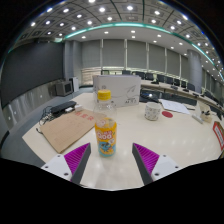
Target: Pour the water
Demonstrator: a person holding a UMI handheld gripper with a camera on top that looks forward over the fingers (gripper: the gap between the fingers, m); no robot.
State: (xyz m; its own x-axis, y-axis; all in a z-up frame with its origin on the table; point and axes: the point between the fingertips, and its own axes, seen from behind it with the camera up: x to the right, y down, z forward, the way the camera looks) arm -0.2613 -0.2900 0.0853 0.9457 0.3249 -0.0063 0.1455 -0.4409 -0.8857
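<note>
- Tool point(109, 170): released, purple pads apart.
- Clear plastic bottle w/ yellow label point(105, 135): upright, cylindrical, just ahead, betw. fingers.
- Smooth white round counter point(170, 135); white mug point(153, 111) beyond.

Yellow bottle point(105, 135) with orange label, magenta gripper point(109, 160) pads, white mug point(153, 111), brown wooden board point(67, 131), cream table point(180, 140)

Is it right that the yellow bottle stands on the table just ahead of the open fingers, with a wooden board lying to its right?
Not quite. The gripper view shows the wooden board lying to the left of the yellow bottle, not the right. The bottle does stand on the table just ahead of the open gripper.
</note>
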